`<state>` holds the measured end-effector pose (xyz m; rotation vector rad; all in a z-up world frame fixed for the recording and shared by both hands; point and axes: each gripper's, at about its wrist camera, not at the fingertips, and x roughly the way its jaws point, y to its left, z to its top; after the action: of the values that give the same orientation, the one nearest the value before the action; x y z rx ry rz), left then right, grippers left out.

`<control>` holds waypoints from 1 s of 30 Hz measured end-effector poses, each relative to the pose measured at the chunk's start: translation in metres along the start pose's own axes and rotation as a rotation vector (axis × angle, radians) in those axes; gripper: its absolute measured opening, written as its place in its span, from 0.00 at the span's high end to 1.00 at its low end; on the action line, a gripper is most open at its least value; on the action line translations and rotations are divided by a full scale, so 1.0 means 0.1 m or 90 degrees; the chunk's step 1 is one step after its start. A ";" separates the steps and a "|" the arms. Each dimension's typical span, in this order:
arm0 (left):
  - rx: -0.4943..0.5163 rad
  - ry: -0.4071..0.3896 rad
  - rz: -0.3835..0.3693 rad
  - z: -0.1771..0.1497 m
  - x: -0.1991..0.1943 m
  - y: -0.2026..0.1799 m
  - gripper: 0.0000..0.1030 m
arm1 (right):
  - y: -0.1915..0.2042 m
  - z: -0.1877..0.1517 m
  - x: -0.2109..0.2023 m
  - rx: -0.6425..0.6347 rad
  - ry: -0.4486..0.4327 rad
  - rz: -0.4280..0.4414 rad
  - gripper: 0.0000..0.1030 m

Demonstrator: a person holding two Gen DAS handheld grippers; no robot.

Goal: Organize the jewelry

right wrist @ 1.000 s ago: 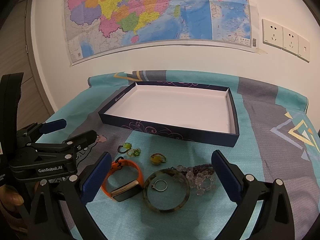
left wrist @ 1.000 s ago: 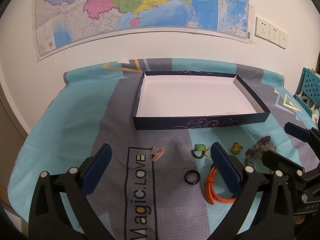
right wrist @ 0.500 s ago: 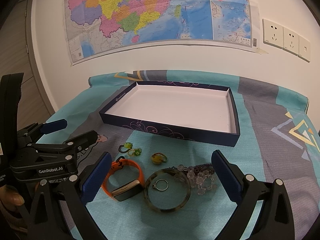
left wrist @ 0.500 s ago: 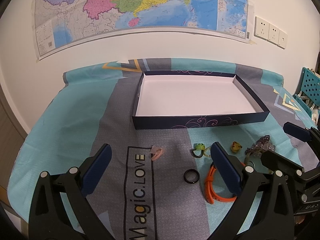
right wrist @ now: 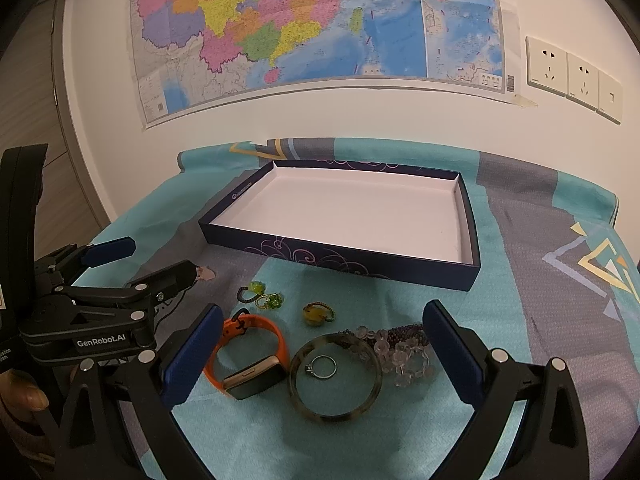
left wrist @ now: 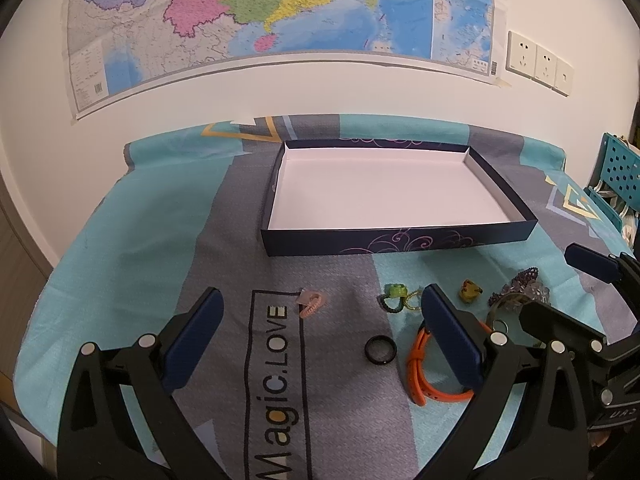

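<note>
A dark blue shallow box [left wrist: 400, 240] with a white inside stands empty at the table's middle; it also shows in the right wrist view [right wrist: 340, 256]. In front of it lie a pink clip [left wrist: 310, 304], a black ring [left wrist: 381, 349], an orange watch [right wrist: 250, 354], green rings [right wrist: 262, 294], a yellow ring [right wrist: 314, 314], a mottled bangle [right wrist: 334, 378] around a silver ring [right wrist: 322, 367], and bead bracelets [right wrist: 394, 350]. My left gripper [left wrist: 320, 332] is open above the cloth near the black ring. My right gripper [right wrist: 320, 352] is open over the bangle and watch.
A teal and grey cloth [left wrist: 132, 240] printed "Magic.LOVE" covers the table. A map [left wrist: 260, 12] and wall sockets [right wrist: 572, 76] are on the wall behind. A teal perforated rack [left wrist: 620, 172] stands at the right edge. A door [right wrist: 36, 120] is at the left.
Both grippers have eased slightly back and down; the box and jewelry sit a little lower in the views. Nothing was picked up.
</note>
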<state>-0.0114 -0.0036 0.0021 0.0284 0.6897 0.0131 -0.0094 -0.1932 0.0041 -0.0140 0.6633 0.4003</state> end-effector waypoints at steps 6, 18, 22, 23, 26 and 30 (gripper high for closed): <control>0.001 0.002 0.000 0.00 0.03 -0.01 0.05 | -0.01 0.00 0.00 0.000 0.000 -0.001 0.06; 0.004 0.011 -0.017 -0.03 0.07 -0.03 0.05 | -0.04 0.01 -0.01 -0.002 0.003 0.001 0.09; 0.007 0.016 -0.031 -0.05 0.09 0.00 0.05 | -0.11 0.02 0.00 0.001 0.009 -0.004 0.11; 0.008 0.017 -0.033 -0.05 0.10 0.00 0.05 | -0.14 0.01 -0.01 0.002 0.009 -0.007 0.12; 0.009 0.026 -0.036 -0.07 0.14 0.04 0.05 | -0.25 -0.01 -0.03 0.012 0.016 -0.021 0.15; 0.014 0.033 -0.040 -0.10 0.17 0.07 0.05 | -0.41 -0.06 0.00 0.028 0.034 -0.032 0.25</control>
<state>-0.0049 0.0043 -0.0164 0.0268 0.7428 -0.0541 0.0022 -0.2319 -0.0051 0.0008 0.7224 0.3374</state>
